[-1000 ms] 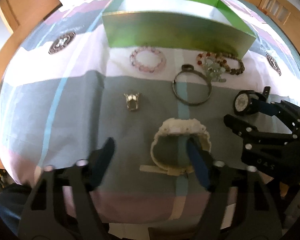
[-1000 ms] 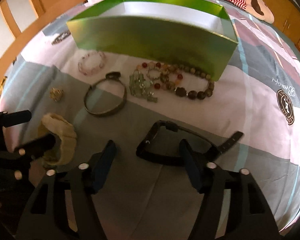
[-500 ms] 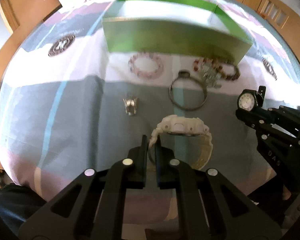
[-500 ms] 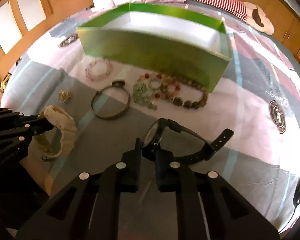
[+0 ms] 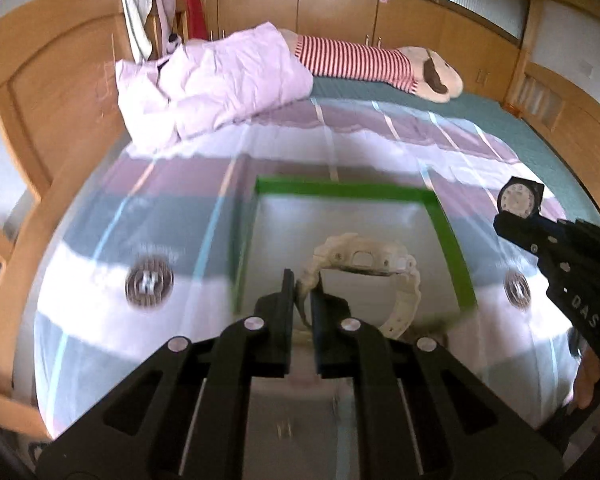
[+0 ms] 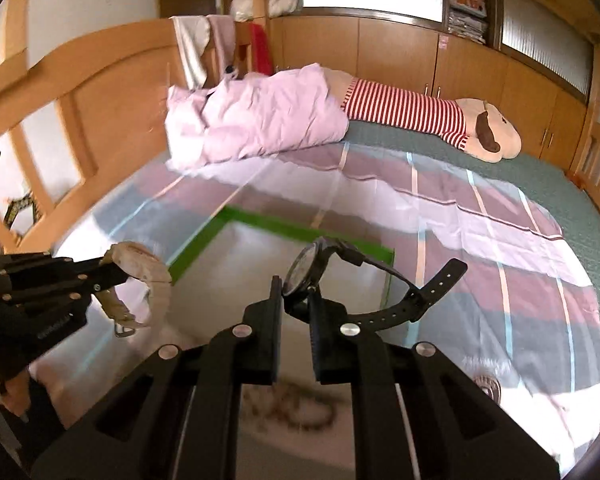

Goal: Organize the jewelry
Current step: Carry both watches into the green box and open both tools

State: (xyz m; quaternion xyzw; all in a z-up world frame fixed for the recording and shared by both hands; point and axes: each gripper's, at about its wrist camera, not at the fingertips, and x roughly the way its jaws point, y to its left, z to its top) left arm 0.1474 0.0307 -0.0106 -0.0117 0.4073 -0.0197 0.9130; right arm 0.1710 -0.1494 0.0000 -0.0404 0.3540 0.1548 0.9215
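Both watches (image 5: 364,264) lifted; "DAS" legible

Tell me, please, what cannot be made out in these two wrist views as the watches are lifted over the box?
- Left wrist view: the rest of the jewelry is hidden below the left gripper holding the white watch.
- Right wrist view: beads behind the right gripper are blurred beyond telling.
- Black watch: dial is edge-on, unreadable.
- Green box: near wall blurred and hidden.
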